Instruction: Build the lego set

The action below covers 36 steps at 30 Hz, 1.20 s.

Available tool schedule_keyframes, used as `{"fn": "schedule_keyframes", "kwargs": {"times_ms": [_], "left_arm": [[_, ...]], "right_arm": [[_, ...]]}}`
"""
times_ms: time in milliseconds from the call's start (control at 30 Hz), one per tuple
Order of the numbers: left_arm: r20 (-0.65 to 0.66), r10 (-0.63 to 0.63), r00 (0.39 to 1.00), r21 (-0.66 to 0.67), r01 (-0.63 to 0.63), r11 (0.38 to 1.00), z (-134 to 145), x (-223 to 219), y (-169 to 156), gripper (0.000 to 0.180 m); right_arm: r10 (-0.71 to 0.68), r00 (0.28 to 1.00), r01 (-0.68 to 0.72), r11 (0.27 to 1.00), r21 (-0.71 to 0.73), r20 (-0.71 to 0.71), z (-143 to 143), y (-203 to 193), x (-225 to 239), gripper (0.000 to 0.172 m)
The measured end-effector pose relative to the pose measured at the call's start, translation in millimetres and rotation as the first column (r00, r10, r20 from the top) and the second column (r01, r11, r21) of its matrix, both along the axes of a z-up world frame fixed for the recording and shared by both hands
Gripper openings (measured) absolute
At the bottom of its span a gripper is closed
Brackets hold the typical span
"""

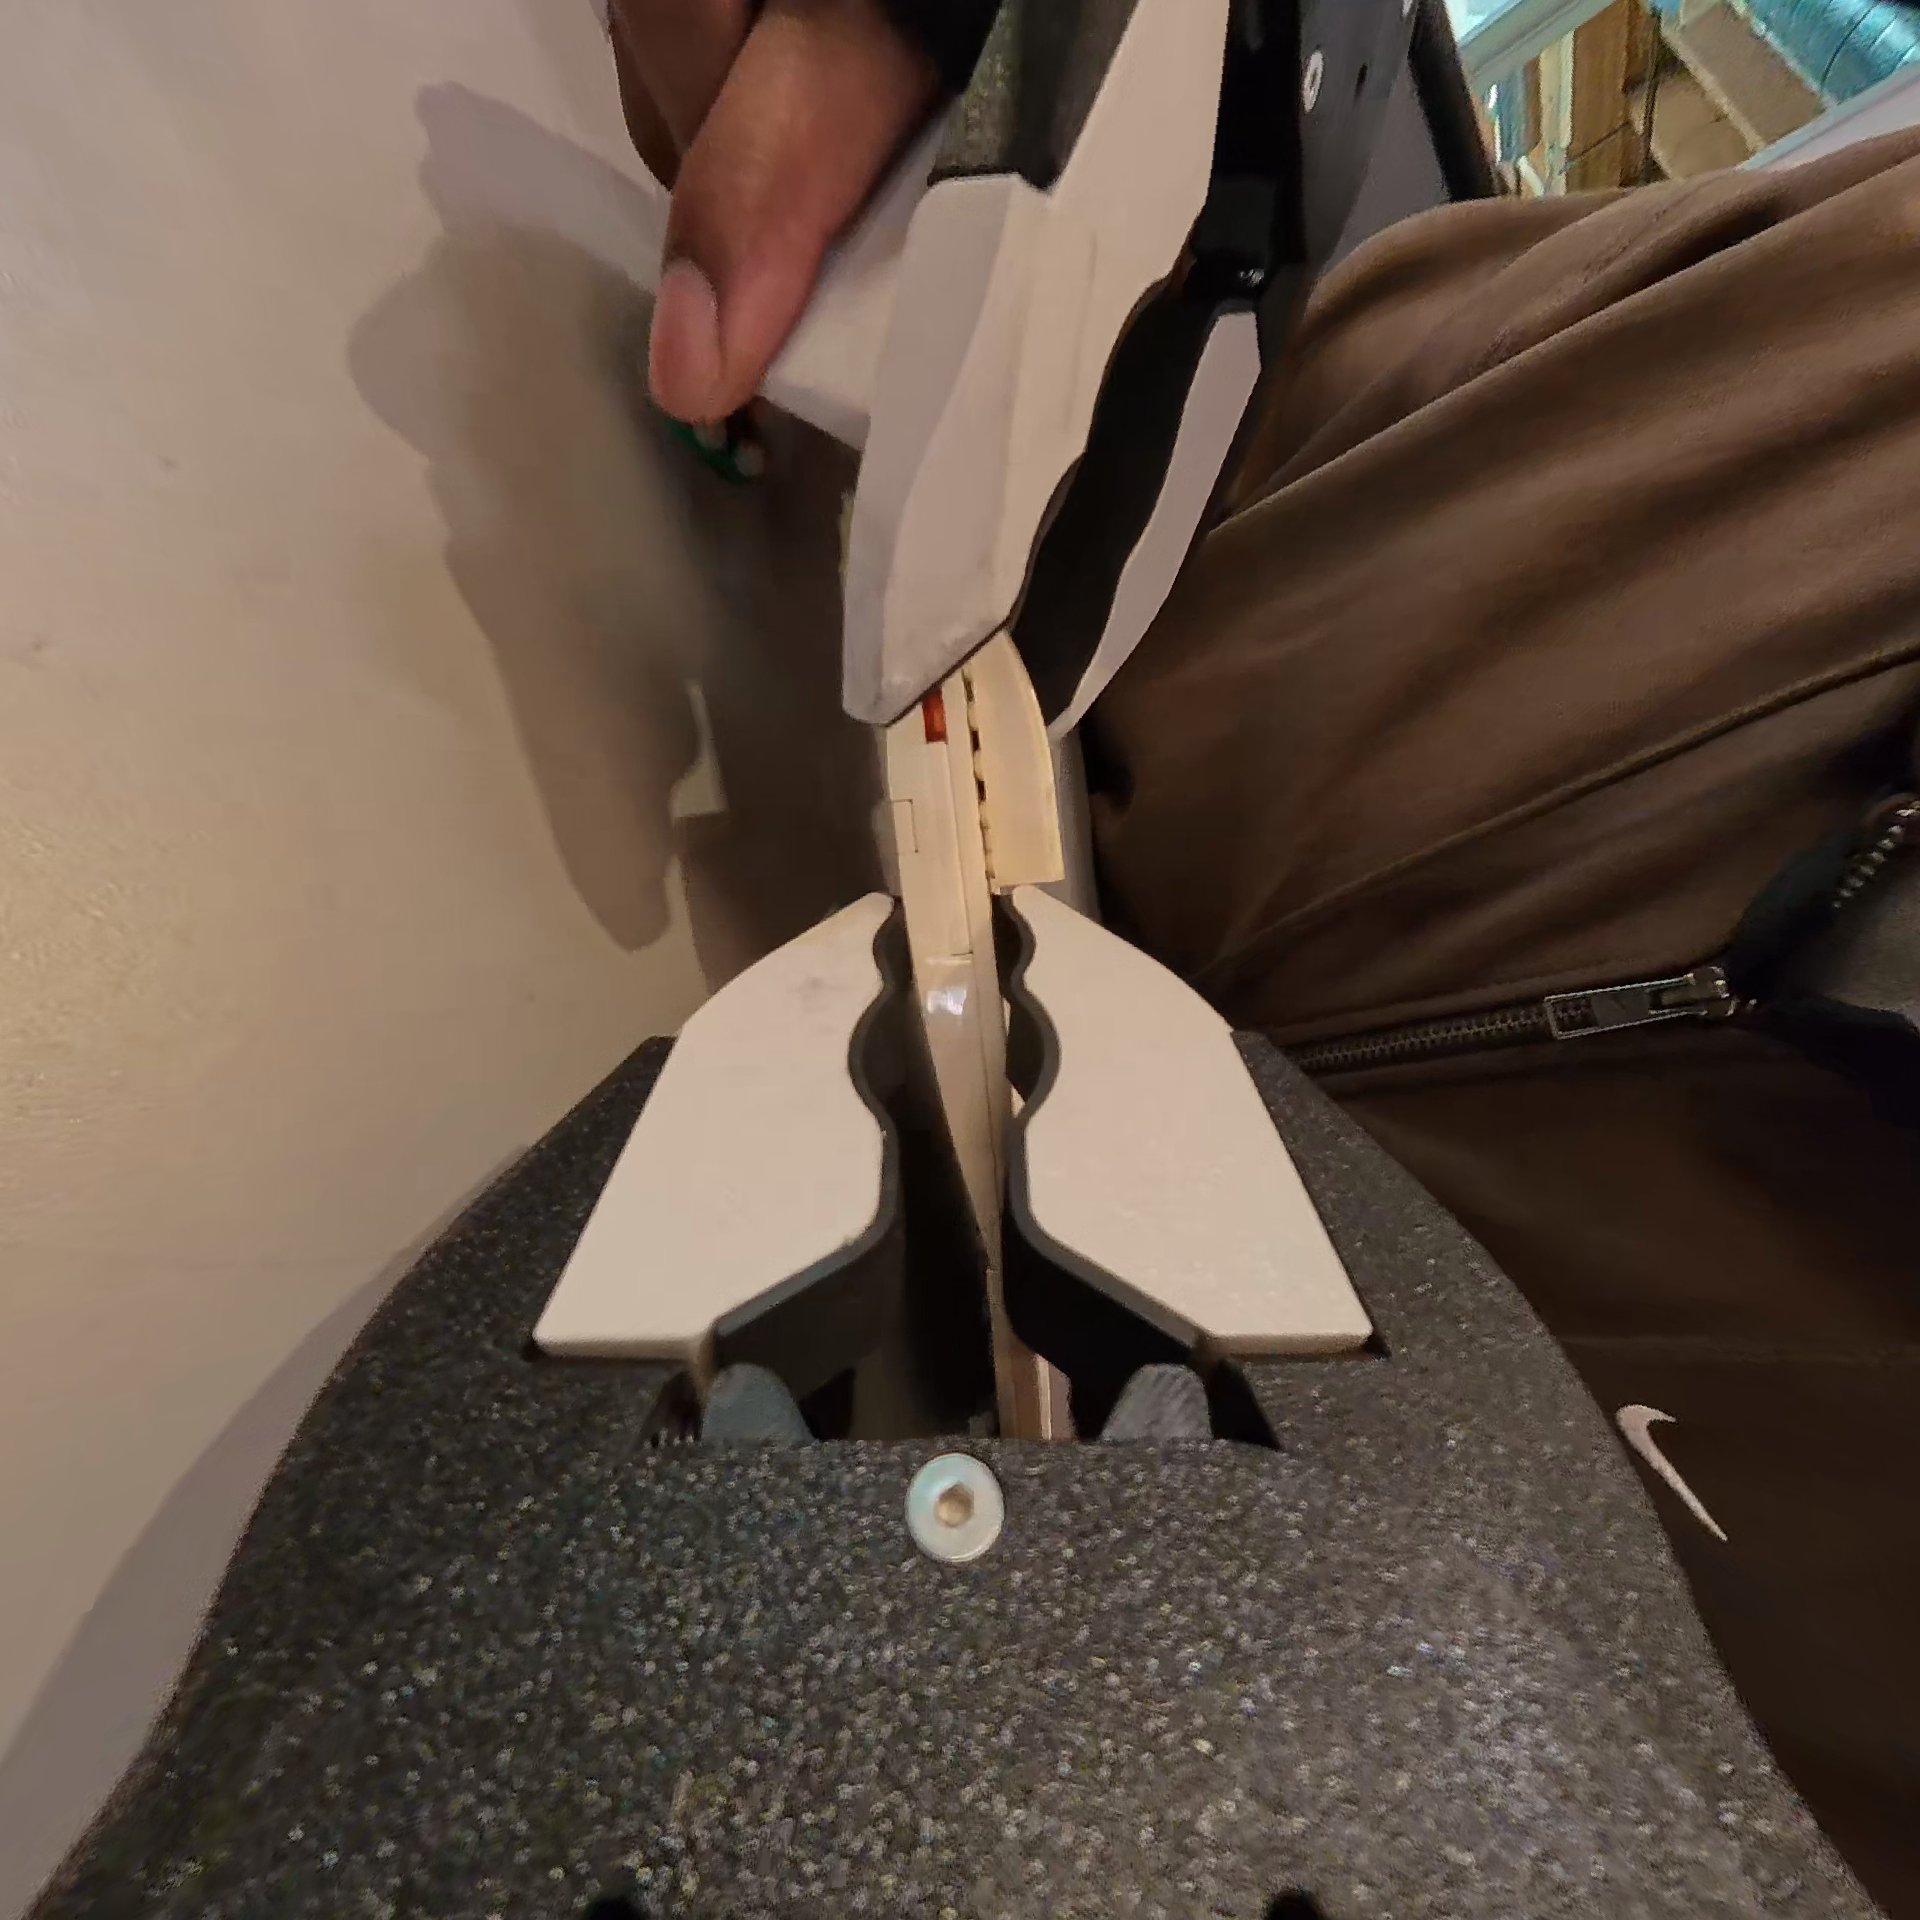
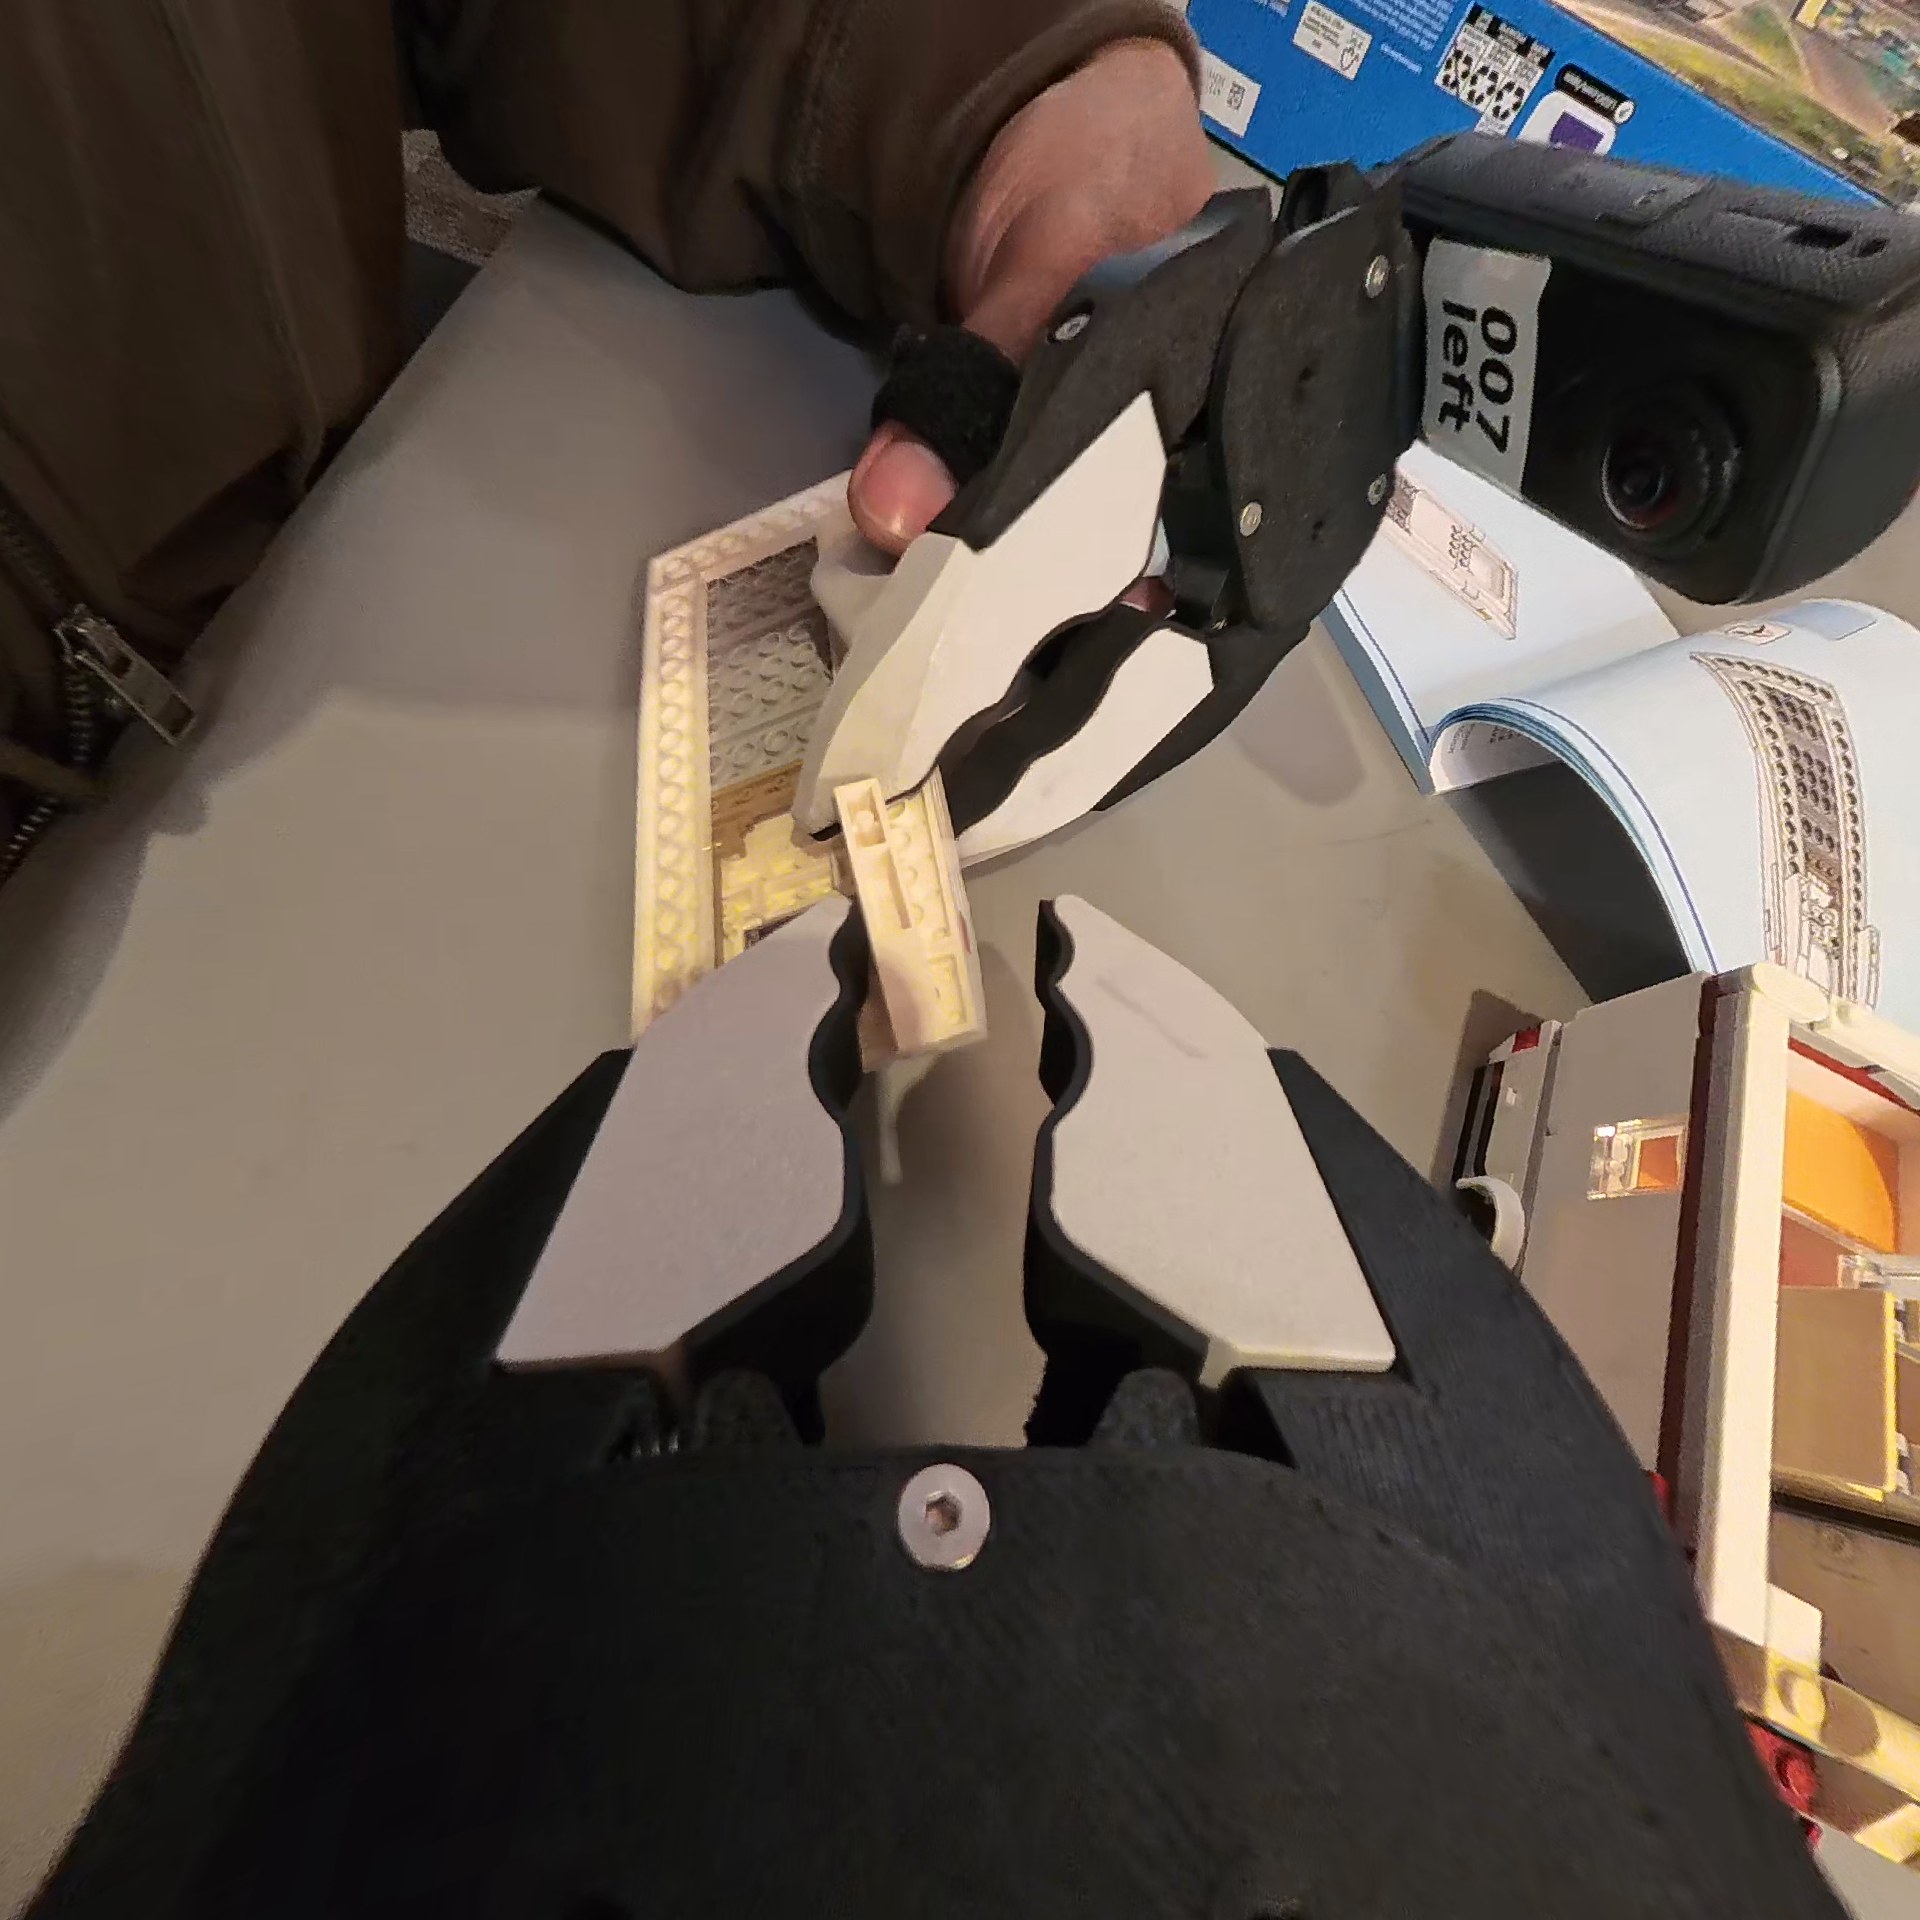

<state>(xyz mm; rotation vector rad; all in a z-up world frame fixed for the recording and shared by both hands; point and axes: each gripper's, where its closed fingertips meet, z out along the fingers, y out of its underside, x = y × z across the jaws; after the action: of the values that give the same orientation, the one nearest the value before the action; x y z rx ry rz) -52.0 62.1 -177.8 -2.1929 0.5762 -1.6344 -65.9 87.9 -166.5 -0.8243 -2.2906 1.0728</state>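
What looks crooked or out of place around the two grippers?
The cream brick piece hangs tilted in mid-air above the table: the left gripper clamps its top end, while the right gripper is open around its lower end.

Two white-fingered black grippers: left gripper [image 2: 831, 821] at twelve o'clock, right gripper [image 2: 945, 935] centre. One cream brick-built flat piece [image 2: 914, 925], one cream-bordered studded baseplate [image 2: 675, 748] at eleven, one open light-blue instruction booklet [image 2: 1714, 727] at two, one blue cardboard box [image 2: 1403, 73] at one.
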Motion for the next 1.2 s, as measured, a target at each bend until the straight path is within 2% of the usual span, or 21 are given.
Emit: {"fn": "schedule_keyframes", "kwargs": {"times_ms": [233, 400, 700, 867, 1033, 1200], "left_arm": [[0.098, 0.11, 0.989, -0.075, -0.103, 0.992, 9.5, -3.1, 12.1, 0.015], [0.19, 0.215, 0.958, -0.155, -0.187, 0.97, 17.4, -6.0, 21.3, 0.015], [0.251, 0.315, 0.915, -0.224, -0.262, 0.939, 21.1, -12.5, 28.8, 0.015], [0.244, 0.34, 0.908, -0.234, -0.284, 0.93, 19.5, -14.6, 31.4, 0.015], [0.245, 0.345, 0.906, -0.247, -0.286, 0.926, 18.7, -14.3, 31.8, 0.015], [0.264, 0.354, 0.897, -0.257, -0.288, 0.922, 20.7, -16.0, 33.2, 0.016]], "right_arm": [[-0.069, 0.997, 0.07, 0.997, -0.045, 0.031, 6.6, 13.4, -4.9, 0.028], [-0.146, 0.988, 0.15, 0.986, -0.077, 0.052, 11.7, 27.6, -10.6, 0.033], [-0.181, 0.983, 0.18, 0.983, -0.042, -0.012, 22.5, 38.1, -8.4, 0.037], [-0.19, 0.975, 0.189, 0.982, -0.018, -0.116, 33.1, 38.7, -11.6, 0.027], [-0.218, 0.967, 0.224, 0.974, 0.031, -0.129, 24.7, 40.6, -17.1, 0.012], [-0.24, 0.961, 0.244, 0.97, 0.015, -0.14, 25.0, 42.3, -19.4, 0.01]]}}
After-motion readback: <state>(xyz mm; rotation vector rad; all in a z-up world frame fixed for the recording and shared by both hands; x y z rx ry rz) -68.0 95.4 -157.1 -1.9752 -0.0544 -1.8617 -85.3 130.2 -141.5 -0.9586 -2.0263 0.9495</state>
